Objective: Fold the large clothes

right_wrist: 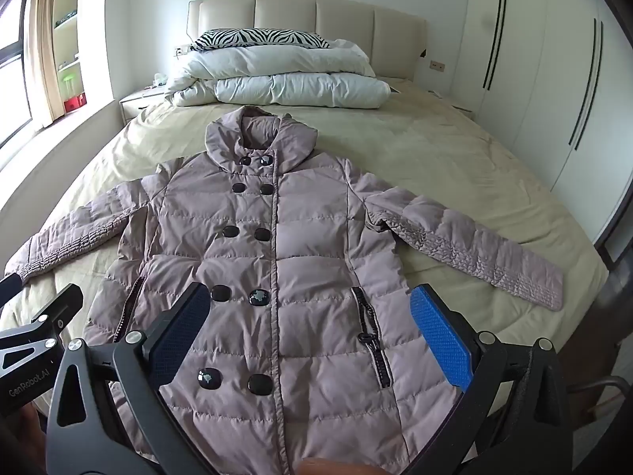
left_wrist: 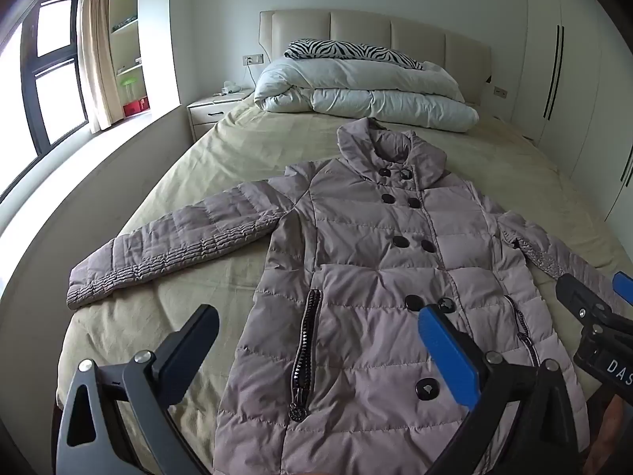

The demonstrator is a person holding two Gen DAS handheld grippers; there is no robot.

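Grippers above coat, bed.

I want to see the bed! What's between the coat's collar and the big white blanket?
Only bare yellowish bedsheet lies between the coat collar and the folded duvet, seen in both views.

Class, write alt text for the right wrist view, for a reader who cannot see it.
A mauve padded coat lies buttoned and face up on a bed, both sleeves spread out to the sides. The right gripper hovers open above the coat's lower half, holding nothing, with the left gripper at the left edge. A folded white duvet and a zebra-print pillow lie by the headboard.
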